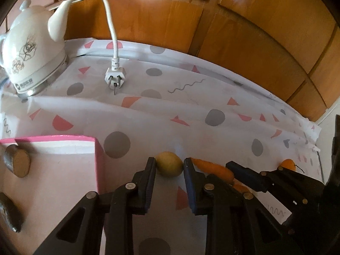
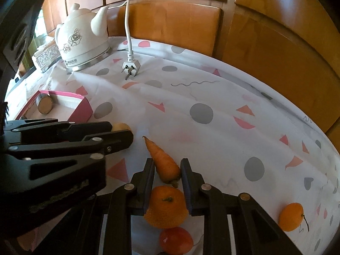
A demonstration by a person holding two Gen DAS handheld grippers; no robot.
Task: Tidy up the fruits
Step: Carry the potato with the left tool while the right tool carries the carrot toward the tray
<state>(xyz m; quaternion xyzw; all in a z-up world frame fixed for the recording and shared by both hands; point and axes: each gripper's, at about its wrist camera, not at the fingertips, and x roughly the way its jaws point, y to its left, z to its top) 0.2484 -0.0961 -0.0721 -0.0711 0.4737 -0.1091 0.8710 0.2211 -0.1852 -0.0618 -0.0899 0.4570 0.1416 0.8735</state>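
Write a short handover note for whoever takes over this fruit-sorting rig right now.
Left gripper: fingers shut, yellow fruit at their tips, grip unclear.
Right gripper: fingers shut on the carrot.
Loose on the cloth: tangerine, second tangerine, red fruit.
Pink box: holds a brown cut piece.
Left to do: probably all the loose fruit.

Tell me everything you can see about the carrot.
The carrot is orange, short and tapered, its skin dull and slightly rough. It lies flat on the patterned tablecloth, thin tip pointing toward the far left, stubby top end nearest the camera. That thick end sits between the fingers of the right gripper, whose pads appear to press on it. An orange lies just beyond its top; whether they touch is unclear.
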